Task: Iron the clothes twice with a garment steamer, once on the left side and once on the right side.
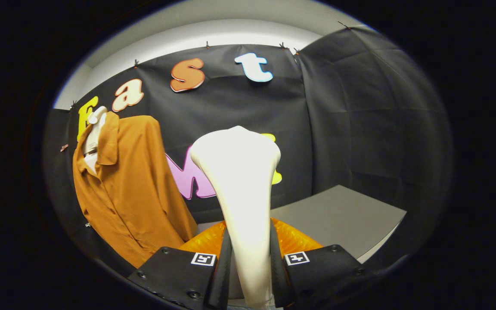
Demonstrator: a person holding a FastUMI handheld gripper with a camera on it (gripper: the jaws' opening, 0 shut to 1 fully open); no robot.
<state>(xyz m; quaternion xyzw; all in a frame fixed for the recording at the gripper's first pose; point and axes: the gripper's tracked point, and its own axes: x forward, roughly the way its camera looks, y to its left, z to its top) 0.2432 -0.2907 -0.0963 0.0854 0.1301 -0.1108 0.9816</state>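
Note:
My gripper [248,262] is shut on the white garment steamer [241,181], both fingers pressing its narrow handle from either side. The steamer rises upright between the fingers and widens to a broad head at the top. An orange translucent water tank [293,241] bulges behind the handle, just above the fingers. A rust-orange shirt [131,189] hangs on a white mannequin stand [95,129] against the booth wall, off to the left of the steamer and apart from it. The shirt's collar is open and its buttoned front faces me.
A grey tabletop [342,215] stretches to the right behind the steamer, its corner near the right booth wall. Black cloth walls close the space at the back and right.

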